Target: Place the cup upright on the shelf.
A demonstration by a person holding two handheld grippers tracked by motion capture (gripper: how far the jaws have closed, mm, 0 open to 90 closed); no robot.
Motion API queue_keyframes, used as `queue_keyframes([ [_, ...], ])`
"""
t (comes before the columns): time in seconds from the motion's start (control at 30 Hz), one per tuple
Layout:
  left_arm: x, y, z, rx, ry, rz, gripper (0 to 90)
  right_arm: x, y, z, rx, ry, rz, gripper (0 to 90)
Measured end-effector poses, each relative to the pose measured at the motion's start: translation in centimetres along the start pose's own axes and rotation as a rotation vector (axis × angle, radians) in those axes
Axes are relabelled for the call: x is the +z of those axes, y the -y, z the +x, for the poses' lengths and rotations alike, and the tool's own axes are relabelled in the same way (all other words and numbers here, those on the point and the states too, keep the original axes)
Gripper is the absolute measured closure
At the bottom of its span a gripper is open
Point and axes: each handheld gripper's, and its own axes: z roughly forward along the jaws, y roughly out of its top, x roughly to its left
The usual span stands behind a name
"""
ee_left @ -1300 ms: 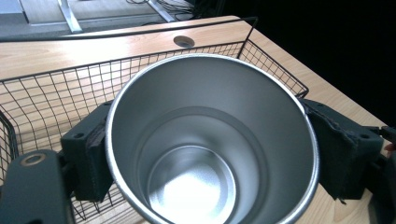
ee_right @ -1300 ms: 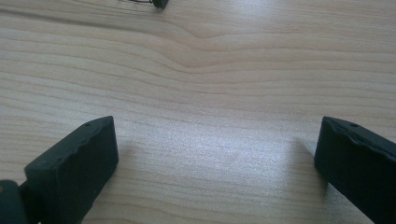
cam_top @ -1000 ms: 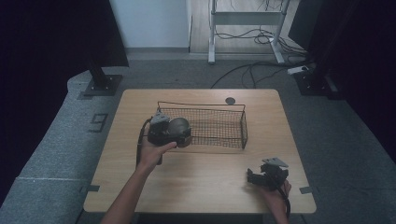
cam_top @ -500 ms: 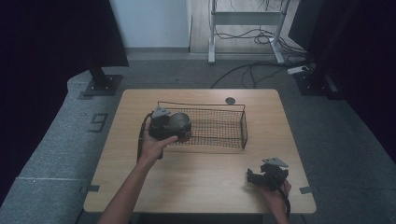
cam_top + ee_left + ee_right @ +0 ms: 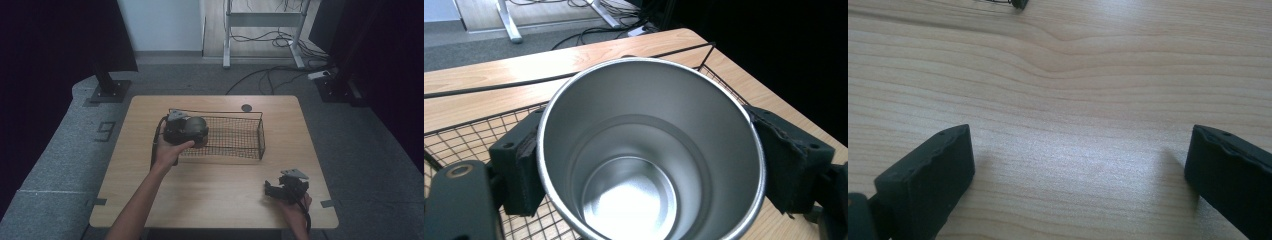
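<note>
A steel cup (image 5: 649,150) sits between the black jaws of my left gripper (image 5: 196,131), which is shut on it. The left gripper view looks straight into the cup's mouth, with pads (image 5: 519,170) pressed against both sides of its wall. In the high view the cup (image 5: 198,128) hangs over the left end of a black wire basket (image 5: 235,136). My right gripper (image 5: 272,190) rests low near the table's front right corner. Its jaws stand wide apart over bare wood, with nothing between the fingertips (image 5: 933,175).
The wooden table (image 5: 215,200) has a small dark disc (image 5: 246,107) behind the basket. The basket's mesh (image 5: 469,135) lies under and behind the cup. Cables and a metal stand (image 5: 260,30) are on the floor beyond the table.
My left gripper has carried the cup a little to the right, further over the basket's left end. The right gripper has stayed where it was.
</note>
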Motion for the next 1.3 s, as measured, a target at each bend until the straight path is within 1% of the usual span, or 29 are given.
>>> queue_keyframes([
  [0.13,0.5,-0.4,-0.2,0.010,-0.002,0.003,14.8,0.0,0.0,0.0,0.000,0.000,0.000,0.0],
  [0.4,1.4,-1.1,0.0,0.022,-0.037,0.008,14.8,0.0,0.0,0.0,0.000,0.000,0.000,0.0],
  [0.47,1.6,-1.2,0.0,0.019,-0.042,0.005,14.8,0.0,0.0,0.0,0.000,0.000,0.000,0.0],
  [0.53,1.8,-1.3,0.2,0.011,-0.035,0.005,14.8,0.0,0.0,0.0,0.000,0.000,0.000,0.0],
  [0.67,2.4,-1.2,0.6,-0.005,-0.036,0.009,14.8,0.0,0.0,0.0,0.001,0.000,0.001,0.0],
  [0.87,3.3,-1.0,1.1,-0.008,-0.050,0.021,14.8,0.0,0.0,0.0,0.000,0.000,0.001,0.0],
  [1.0,3.9,-0.9,1.4,-0.018,-0.048,0.039,14.8,0.0,0.0,0.0,0.000,-0.001,0.001,0.0],
  [1.1,4.5,-0.7,1.5,-0.018,-0.060,0.052,14.8,0.0,0.0,0.0,0.000,0.000,0.001,0.0],
  [1.3,5.8,-0.3,1.7,-0.021,-0.066,0.069,14.8,0.0,0.0,0.0,0.001,-0.001,0.001,0.0],
])
